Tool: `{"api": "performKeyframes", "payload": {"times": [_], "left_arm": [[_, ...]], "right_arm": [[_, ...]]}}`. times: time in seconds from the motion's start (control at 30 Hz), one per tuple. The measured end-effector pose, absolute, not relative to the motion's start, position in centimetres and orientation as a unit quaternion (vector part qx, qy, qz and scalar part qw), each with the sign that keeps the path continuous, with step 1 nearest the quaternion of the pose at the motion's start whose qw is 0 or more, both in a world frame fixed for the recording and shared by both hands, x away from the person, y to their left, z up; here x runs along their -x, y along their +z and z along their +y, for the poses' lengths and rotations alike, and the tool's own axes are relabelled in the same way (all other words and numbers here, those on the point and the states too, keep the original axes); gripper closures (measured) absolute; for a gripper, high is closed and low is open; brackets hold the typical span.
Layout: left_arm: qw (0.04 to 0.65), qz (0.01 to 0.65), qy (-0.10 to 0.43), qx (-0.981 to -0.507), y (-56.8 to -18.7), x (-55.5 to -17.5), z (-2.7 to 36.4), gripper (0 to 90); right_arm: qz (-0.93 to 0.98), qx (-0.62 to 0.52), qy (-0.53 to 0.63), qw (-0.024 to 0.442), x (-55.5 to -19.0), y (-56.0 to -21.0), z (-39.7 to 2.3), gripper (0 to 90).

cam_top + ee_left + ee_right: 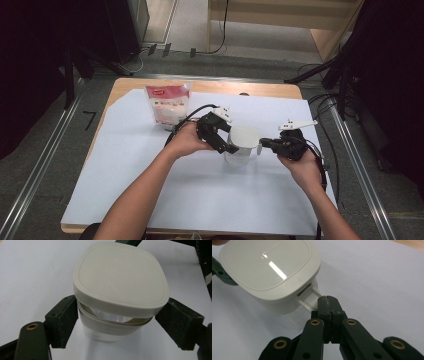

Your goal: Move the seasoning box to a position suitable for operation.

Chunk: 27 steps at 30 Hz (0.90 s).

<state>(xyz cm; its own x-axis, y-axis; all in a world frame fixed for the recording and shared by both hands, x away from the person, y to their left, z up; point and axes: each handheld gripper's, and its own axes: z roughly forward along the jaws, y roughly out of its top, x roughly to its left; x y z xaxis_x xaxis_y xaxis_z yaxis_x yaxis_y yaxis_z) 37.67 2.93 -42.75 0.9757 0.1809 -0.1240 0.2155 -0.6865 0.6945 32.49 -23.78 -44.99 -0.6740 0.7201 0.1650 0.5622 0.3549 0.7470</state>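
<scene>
From the high view I saw a wooden table (280, 90) covered with a white sheet (200, 185), and both of my forearms came in from the bottom edge. Near the middle of the sheet stood a clear container (241, 150) with a cream-white, rounded-square lid (244, 136).

My left gripper (226, 145) sat against the container's left side. In the left gripper view its two black jaws stood apart, one on either side of the container (110, 327), just below the lid (121, 275). The pad (66, 322) on the left of that view lay against the clear wall, or very nearly; I could not tell whether the pad on the right touched it. The lid sat tilted there, raised at one edge so that a gap showed between it and the grey band around the container's rim.

My right gripper (265, 142) reached in from the container's right side. In the right gripper view its jaws were pressed together, pinching a small white tab (312, 298) that stuck out from under the lid's edge (272, 267) at the near corner.

Behind my left hand (187, 140), toward the far edge of the sheet, a red-and-white pouch (167, 102) stood upright, well apart from the container.
</scene>
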Motion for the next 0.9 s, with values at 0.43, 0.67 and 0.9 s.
{"api": "performKeyframes", "payload": {"times": [0.43,0.67,0.9], "left_arm": [[0.405,0.076,-0.037,-0.91,-40.7,-37.2,3.0,49.3],[0.394,0.074,-0.036,-0.915,-40.3,-37.1,2.5,68.6],[0.385,0.082,-0.056,-0.918,-39.9,-37.2,1.6,90.0]], "right_arm": [[0.818,-0.39,0.411,0.096,-32.6,-45.1,-23.7,90.0],[0.821,-0.392,0.405,0.093,-32.5,-45.1,-23.7,90.0],[0.821,-0.391,0.406,0.092,-32.5,-45.1,-23.7,90.0]]}}
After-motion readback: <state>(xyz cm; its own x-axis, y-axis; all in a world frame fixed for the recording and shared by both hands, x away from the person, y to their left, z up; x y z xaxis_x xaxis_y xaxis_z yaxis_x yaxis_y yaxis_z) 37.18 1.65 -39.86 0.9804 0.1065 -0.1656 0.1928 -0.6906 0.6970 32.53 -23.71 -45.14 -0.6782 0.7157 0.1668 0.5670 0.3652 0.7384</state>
